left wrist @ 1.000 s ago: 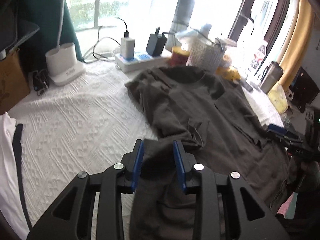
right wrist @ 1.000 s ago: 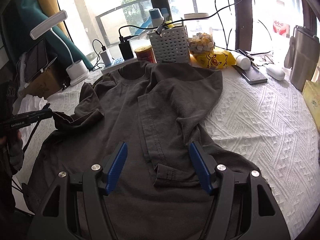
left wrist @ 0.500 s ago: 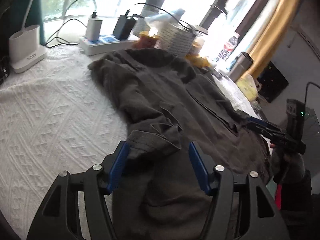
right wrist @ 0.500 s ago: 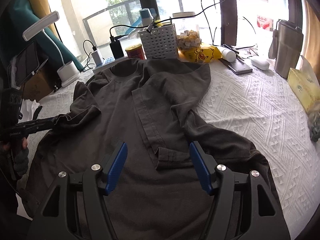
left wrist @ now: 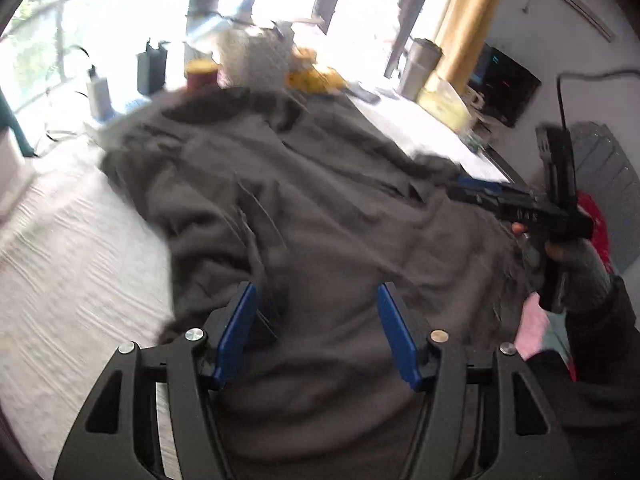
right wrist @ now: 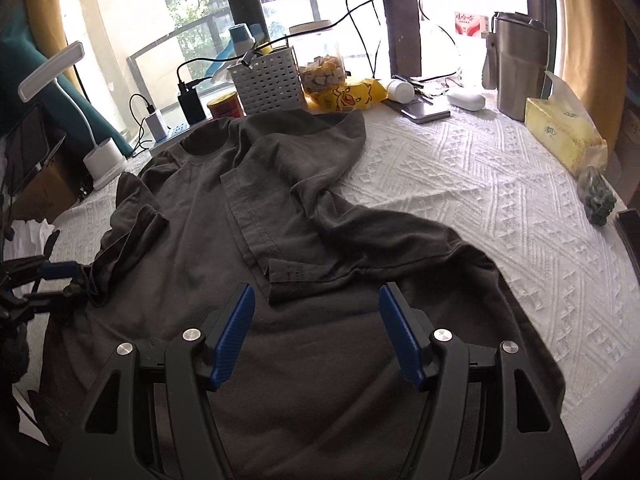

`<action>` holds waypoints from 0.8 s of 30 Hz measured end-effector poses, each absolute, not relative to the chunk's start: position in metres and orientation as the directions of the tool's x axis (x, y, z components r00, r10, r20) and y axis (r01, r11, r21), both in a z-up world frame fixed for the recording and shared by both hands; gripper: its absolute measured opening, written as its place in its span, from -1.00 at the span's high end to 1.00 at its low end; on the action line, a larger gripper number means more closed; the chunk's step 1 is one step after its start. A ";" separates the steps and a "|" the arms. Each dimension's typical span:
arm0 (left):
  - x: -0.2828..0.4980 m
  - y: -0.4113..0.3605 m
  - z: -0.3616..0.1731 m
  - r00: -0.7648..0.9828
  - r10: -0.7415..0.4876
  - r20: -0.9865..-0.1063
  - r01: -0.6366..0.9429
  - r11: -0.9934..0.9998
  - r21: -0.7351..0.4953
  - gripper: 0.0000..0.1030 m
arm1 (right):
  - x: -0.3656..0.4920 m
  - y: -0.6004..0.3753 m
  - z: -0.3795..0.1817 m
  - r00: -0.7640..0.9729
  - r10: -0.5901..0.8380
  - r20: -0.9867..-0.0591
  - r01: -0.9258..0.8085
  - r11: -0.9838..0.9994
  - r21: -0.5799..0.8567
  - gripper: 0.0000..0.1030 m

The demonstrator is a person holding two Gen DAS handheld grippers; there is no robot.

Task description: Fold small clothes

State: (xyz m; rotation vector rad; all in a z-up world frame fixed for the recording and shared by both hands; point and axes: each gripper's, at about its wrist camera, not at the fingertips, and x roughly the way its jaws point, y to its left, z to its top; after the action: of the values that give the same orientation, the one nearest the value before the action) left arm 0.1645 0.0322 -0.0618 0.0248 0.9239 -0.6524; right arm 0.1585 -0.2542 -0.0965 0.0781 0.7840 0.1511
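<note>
- A dark grey T-shirt is lying spread and rumpled on a white textured tablecloth, with both sleeves already folded inward over its body.
- The right gripper is hovering over the shirt's lower half with its jaws standing wide and nothing between them; the folded right sleeve's hem is lying just beyond the blue pads.
- The left gripper is also standing wide over the shirt's lower body, gripping nothing; bunched cloth from the left sleeve is lying just ahead of its left pad. This view is blurred.
- Risk, as a judgement: if the jaws close on only the top layer, the folded sleeves are likely to drag open.
- Risk: an uneven lift by the two grippers could skew the fold.
- Risk: pushing the shirt forward could nudge the white basket and red can crowding its collar.
</note>
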 end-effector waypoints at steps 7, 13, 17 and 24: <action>0.198 0.030 -0.072 0.487 -0.441 -0.754 0.411 0.877 -0.248 -0.21 | 0.197 -0.259 -0.093 0.714 0.122 -0.689 -0.136 0.990 0.033 -0.32; 0.202 0.002 -0.099 0.377 -0.496 -0.782 0.435 0.841 -0.323 -0.22 | 0.197 -0.224 -0.101 0.648 0.338 -0.683 -0.377 0.921 0.098 -0.32; 0.191 -0.010 -0.094 0.368 -0.509 -0.778 0.451 0.830 -0.329 -0.22 | 0.198 -0.215 -0.120 0.565 0.363 -0.741 -0.412 0.902 0.127 -0.32; 0.174 -0.012 -0.082 0.444 -0.433 -0.784 0.425 0.872 -0.241 -0.22 | 0.180 -0.222 -0.117 0.534 0.434 -0.726 -0.445 0.874 0.196 -0.32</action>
State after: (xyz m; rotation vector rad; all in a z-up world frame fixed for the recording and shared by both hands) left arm 0.1740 -0.0123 -0.0823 -0.0092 0.9752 -0.5321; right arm 0.1802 -0.2224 -0.1167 -0.0136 0.8611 0.5237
